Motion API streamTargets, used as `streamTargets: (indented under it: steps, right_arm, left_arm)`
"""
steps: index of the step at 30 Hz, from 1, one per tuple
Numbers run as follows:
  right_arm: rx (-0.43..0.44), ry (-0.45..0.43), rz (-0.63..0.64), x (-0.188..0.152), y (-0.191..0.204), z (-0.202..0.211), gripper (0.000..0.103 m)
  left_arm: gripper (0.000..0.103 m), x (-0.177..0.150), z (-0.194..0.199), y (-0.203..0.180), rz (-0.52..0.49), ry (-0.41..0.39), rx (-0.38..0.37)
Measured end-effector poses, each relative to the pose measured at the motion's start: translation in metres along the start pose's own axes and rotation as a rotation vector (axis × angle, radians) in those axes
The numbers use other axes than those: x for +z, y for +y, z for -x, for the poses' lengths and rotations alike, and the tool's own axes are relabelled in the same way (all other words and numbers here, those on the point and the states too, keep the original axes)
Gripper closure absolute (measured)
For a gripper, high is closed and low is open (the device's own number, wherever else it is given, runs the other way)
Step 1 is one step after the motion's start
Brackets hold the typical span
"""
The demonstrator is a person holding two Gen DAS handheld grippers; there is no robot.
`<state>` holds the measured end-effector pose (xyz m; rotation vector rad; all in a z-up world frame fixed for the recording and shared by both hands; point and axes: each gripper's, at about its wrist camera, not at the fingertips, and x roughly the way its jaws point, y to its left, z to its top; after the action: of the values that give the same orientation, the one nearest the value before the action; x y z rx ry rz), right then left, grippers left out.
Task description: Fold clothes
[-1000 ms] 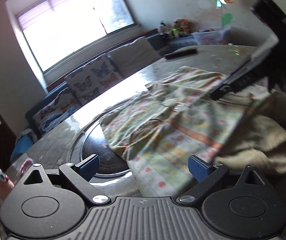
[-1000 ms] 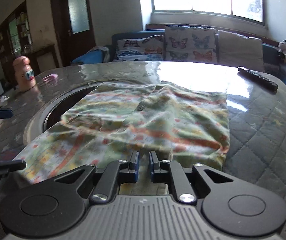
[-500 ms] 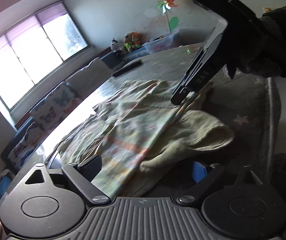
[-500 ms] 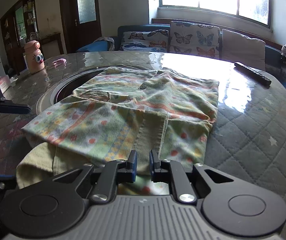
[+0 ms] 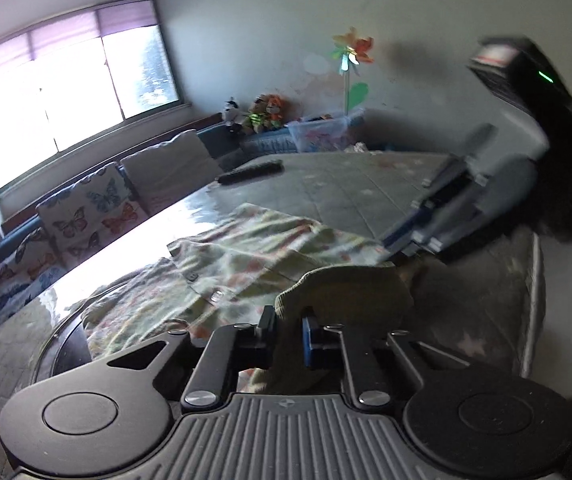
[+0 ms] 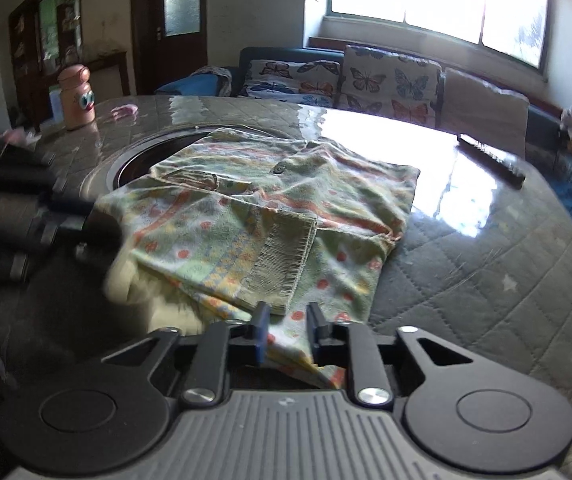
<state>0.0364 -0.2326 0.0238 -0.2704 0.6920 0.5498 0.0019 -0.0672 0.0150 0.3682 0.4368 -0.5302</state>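
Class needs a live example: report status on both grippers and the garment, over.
Left gripper shut on plain cuff. Right gripper part open over patterned shirt hem. Shirt partly folded on table. Nothing blocking.

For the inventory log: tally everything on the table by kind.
Garment: 1
Remote: 1
Bottle: 1
Small pink bits, too blurred to name: 2
Total: 5
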Motion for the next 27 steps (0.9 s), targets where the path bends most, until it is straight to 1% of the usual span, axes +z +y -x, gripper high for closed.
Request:
streamTargets:
  steps: [1, 3, 5, 8, 12, 15, 16, 17, 18, 19, 20, 22, 27]
  right_arm:
    - [0.004, -0.001, 0.018, -0.001, 0.002, 0.002, 0.068]
    - [0.019, 0.000, 0.054, -0.003, 0.005, 0.006, 0.067]
    - [0.033, -0.007, 0.089, -0.004, 0.010, 0.006, 0.059]
    - [0.050, -0.028, 0.125, -0.001, 0.018, -0.003, 0.057]
    - [0.071, -0.046, 0.151, 0.006, 0.026, -0.020, 0.057]
    - [0.098, -0.036, 0.136, 0.013, 0.028, -0.033, 0.068]
    - [0.106, -0.030, 0.124, 0.015, 0.027, -0.036, 0.078]
    - [0.115, -0.025, 0.109, 0.018, 0.026, -0.038, 0.082]
    - [0.123, -0.020, 0.094, 0.021, 0.025, -0.040, 0.084]
    - [0.132, -0.019, 0.077, 0.025, 0.022, -0.041, 0.087]
    - [0.141, -0.019, 0.059, 0.028, 0.020, -0.041, 0.089]
    - [0.158, -0.021, 0.021, 0.035, 0.014, -0.040, 0.092]
    - [0.171, -0.050, -0.021, 0.049, 0.007, -0.040, 0.093]
  left_arm:
    - [0.092, 0.003, -0.002, 0.006, 0.026, -0.001, 0.006]
    - [0.093, 0.009, -0.007, 0.016, 0.071, 0.000, 0.019]
    - [0.093, 0.013, -0.012, 0.025, 0.106, 0.002, 0.027]
    - [0.093, 0.017, -0.021, 0.035, 0.142, 0.014, 0.030]
    - [0.093, 0.017, -0.025, 0.043, 0.166, 0.027, 0.023]
    - [0.093, 0.014, -0.024, 0.046, 0.175, 0.039, 0.028]
    - [0.090, 0.012, -0.023, 0.047, 0.181, 0.043, 0.030]
    - [0.090, 0.011, -0.021, 0.049, 0.186, 0.046, 0.033]
    - [0.088, 0.009, -0.017, 0.050, 0.191, 0.048, 0.039]
    - [0.082, 0.006, -0.013, 0.051, 0.193, 0.047, 0.042]
    - [0.077, 0.003, -0.007, 0.051, 0.189, 0.043, 0.048]
    - [0.061, -0.004, 0.005, 0.049, 0.178, 0.041, 0.061]
    - [0.050, -0.027, 0.028, 0.040, 0.125, 0.063, 0.098]
